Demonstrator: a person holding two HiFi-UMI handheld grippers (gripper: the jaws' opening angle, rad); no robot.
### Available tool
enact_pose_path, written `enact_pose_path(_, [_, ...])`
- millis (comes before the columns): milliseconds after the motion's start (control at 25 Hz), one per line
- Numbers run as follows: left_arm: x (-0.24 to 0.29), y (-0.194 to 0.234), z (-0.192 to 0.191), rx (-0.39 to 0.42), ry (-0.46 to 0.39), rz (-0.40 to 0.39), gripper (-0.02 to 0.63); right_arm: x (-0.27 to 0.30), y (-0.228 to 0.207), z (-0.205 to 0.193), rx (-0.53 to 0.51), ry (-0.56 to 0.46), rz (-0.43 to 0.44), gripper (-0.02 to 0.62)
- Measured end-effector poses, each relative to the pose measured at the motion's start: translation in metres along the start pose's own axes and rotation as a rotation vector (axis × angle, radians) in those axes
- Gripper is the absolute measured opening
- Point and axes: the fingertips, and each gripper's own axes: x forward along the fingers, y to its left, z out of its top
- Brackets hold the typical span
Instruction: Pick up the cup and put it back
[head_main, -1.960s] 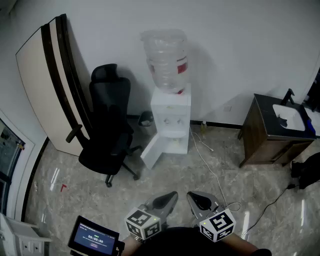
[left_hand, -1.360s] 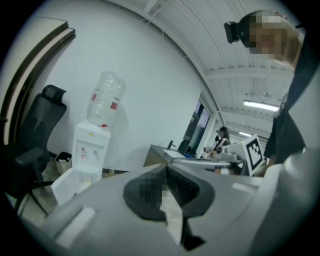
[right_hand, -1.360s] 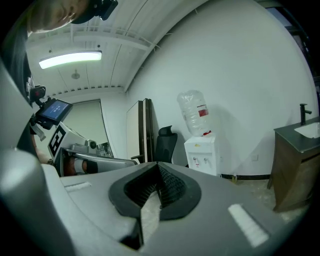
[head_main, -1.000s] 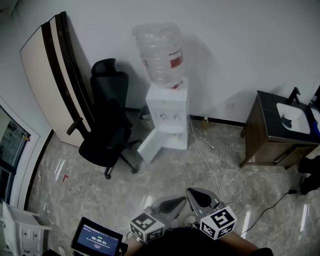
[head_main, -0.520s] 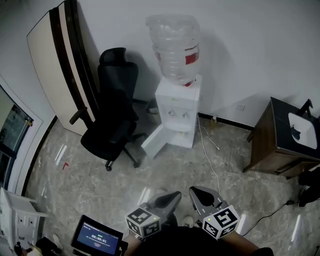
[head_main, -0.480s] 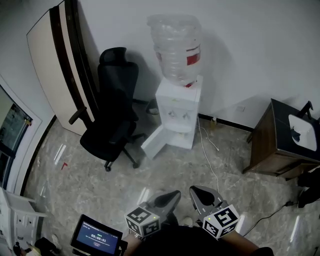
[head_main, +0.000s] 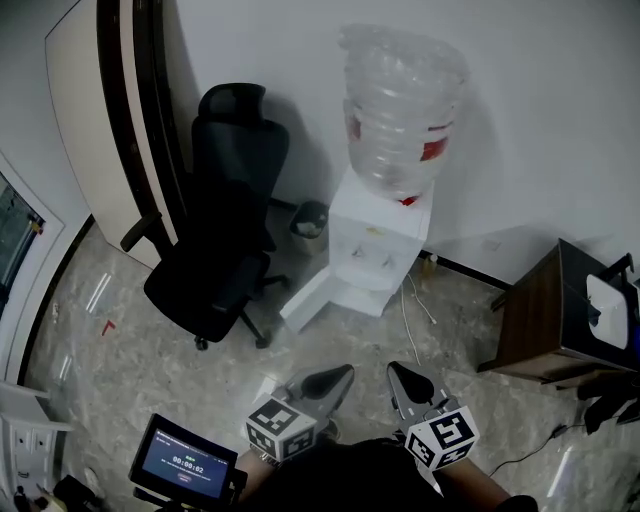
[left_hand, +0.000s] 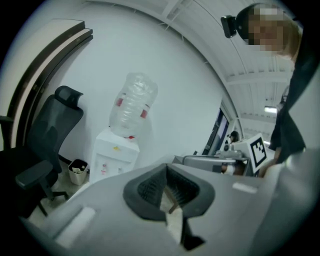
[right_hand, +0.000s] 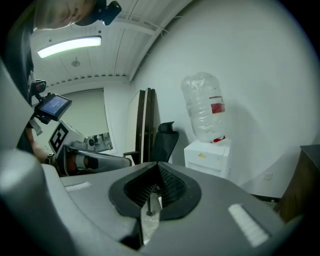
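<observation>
I see no cup in any view. Both grippers are held low and close to my body, side by side and pointing toward a white water dispenser (head_main: 375, 245) against the far wall. The left gripper (head_main: 335, 378) is shut with nothing between its pads, and the left gripper view shows its jaws (left_hand: 167, 187) closed. The right gripper (head_main: 405, 378) is also shut and empty, and its closed jaws (right_hand: 156, 187) fill the bottom of the right gripper view. A clear water bottle (head_main: 400, 110) stands upside down on the dispenser. The dispenser's lower door (head_main: 315, 300) hangs open toward the floor.
A black office chair (head_main: 215, 230) stands left of the dispenser, with a small bin (head_main: 310, 220) between them. A cream board (head_main: 110, 110) leans on the left wall. A dark wooden cabinet (head_main: 545, 320) stands at the right. A cable (head_main: 410, 320) runs across the floor. A tablet (head_main: 183, 462) shows at the bottom left.
The head view has moved closer to the dispenser, which now sits larger and further right. Both grippers have stayed shut near my body.
</observation>
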Motion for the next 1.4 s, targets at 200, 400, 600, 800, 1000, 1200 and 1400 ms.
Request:
enact_pose_path(200, [0.0,0.042,-0.003,-0.018,0.017,0.056,0.005,0.037,-0.007,-0.008,0.035,0.032,0.0,0.009])
enact_pose_path(400, [0.009,0.079,-0.015,-0.057,0.043,0.12,0.005,0.075,-0.035,-0.011,0.059,0.055,-0.004,0.016])
enact_pose_path(600, [0.027,0.098,-0.022,-0.07,0.043,0.202,0.005,0.099,-0.071,-0.027,0.012,0.122,0.035,0.022])
enact_pose_path(800, [0.067,0.114,-0.044,-0.056,0.045,0.281,0.005,0.127,-0.125,-0.046,-0.045,0.153,0.082,0.025])
enact_pose_path(1000, [0.11,0.115,-0.062,-0.117,0.044,0.396,0.005,0.16,-0.165,-0.094,0.008,0.279,0.226,0.029])
enact_pose_path(1200, [0.118,0.113,-0.098,-0.216,0.063,0.484,0.005,0.192,-0.183,-0.159,-0.003,0.401,0.337,0.029])
enact_pose_path(1400, [0.137,0.139,-0.155,-0.165,0.092,0.429,0.005,0.23,-0.203,-0.215,-0.049,0.366,0.256,0.031])
